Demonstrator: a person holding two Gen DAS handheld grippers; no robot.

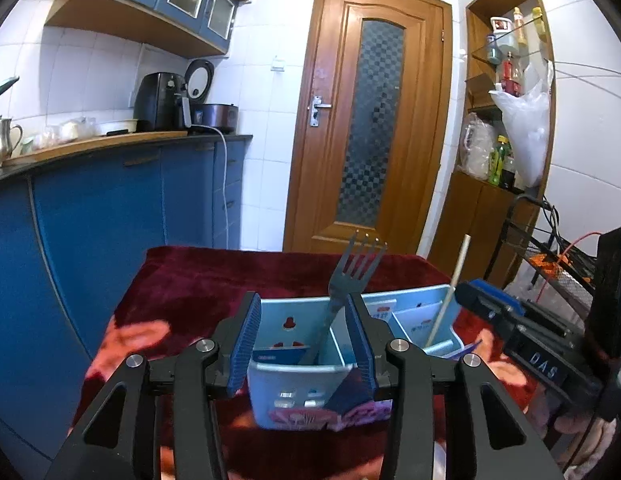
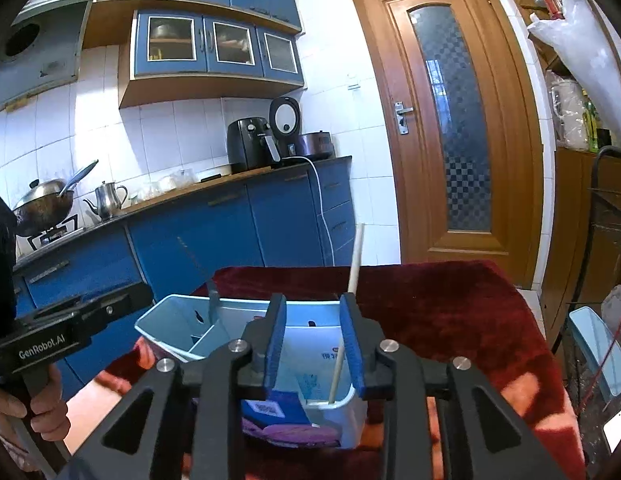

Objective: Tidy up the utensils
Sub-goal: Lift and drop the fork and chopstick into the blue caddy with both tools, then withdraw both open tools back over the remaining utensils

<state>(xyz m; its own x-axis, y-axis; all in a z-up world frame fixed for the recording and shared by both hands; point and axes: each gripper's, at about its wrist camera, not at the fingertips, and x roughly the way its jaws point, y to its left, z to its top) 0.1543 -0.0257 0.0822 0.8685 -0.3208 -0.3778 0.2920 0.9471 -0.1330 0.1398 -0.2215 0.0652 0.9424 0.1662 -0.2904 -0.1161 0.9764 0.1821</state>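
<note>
Left gripper [image 1: 302, 336] marked "GenRobot.AI", right gripper [image 2: 316, 344] "DAS"; both jaws parted, gripping nothing.

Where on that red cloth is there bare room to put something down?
The red cloth lies bare behind the blue holder, toward the door, and along its door-side edge. Around the holder it is crowded: fork, stick, both grippers.

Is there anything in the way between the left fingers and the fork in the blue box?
Nothing visible blocks it. The fork stands tines up in the light blue utensil holder, right between the open left gripper's fingers. Only the holder's front wall sits below them.
</note>
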